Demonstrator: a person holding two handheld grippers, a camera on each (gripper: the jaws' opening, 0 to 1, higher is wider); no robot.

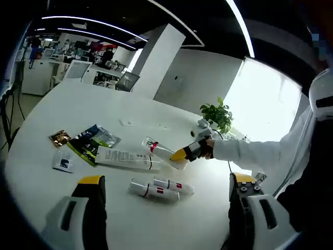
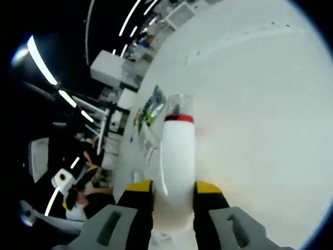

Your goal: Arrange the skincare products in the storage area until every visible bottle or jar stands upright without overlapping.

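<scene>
My right gripper (image 2: 174, 188) is shut on a white bottle (image 2: 177, 151) with a red band and a clear cap, held tilted above the white table (image 2: 260, 104). In the left gripper view that bottle (image 1: 158, 150) slants over the table, gripped at its base by the right gripper (image 1: 182, 154), which reaches in from the right. Two more white bottles with red bands (image 1: 158, 189) lie on their sides side by side. A long white tube (image 1: 127, 158) lies flat behind them. My left gripper (image 1: 166, 180) hangs open above the near table, nothing between its jaws.
Green sachets (image 1: 92, 140), a brown sachet (image 1: 60, 138) and a small white sachet (image 1: 63, 162) lie to the left on the round table (image 1: 78, 104). A potted plant (image 1: 218, 114) stands at the far edge. A person's white sleeve (image 1: 250, 151) crosses from the right.
</scene>
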